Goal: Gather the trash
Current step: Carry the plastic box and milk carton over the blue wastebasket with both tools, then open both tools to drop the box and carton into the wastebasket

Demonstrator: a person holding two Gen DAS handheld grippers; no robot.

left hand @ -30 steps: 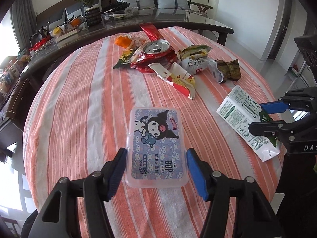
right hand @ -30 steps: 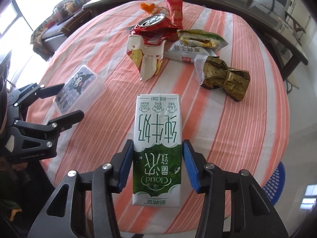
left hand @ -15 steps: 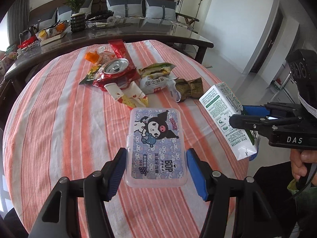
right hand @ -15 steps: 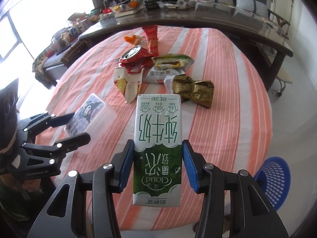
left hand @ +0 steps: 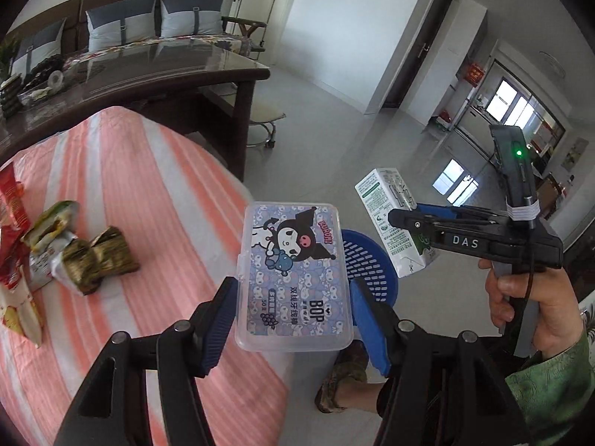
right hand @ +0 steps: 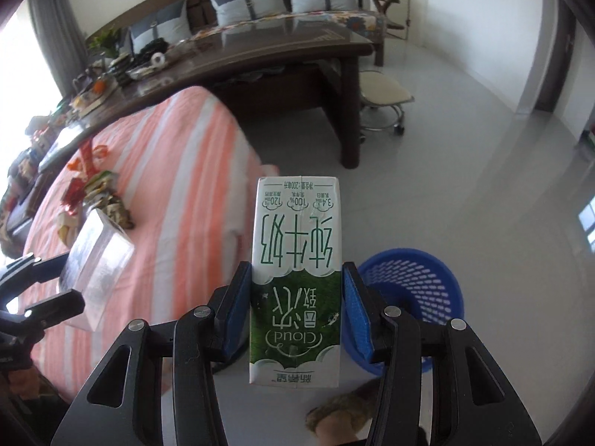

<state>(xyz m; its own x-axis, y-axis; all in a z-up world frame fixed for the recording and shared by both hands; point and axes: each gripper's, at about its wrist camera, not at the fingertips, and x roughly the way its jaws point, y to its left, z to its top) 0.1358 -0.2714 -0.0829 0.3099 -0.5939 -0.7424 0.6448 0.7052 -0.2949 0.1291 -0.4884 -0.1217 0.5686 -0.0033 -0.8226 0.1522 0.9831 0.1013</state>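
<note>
Pale floor tiles fill most of both views, with the striped round table (left hand: 122,200) off at nine o'clock and a blue perforated basket (right hand: 412,290) standing on the floor beside it. Wrappers (left hand: 93,260) lie on the cloth at the far left of the left wrist view, not yet collected.

Moving rightward, the left gripper (left hand: 293,319) is clamped on the flat sides of a clear plastic box (left hand: 293,275) with a cartoon lid, carried past the table edge with the basket partly hidden behind it. At three o'clock in that view the right gripper (right hand: 295,310) pinches a green-and-white milk carton (right hand: 295,278) by its lower half, held in the air, basket rim just at its four o'clock.

This looks like the carry-to-bin step, both items lifted and near the basket. Next, each piece likely needs centring above the basket's mouth before the jaws part; the carton seems nearer, so it could drop first.
</note>
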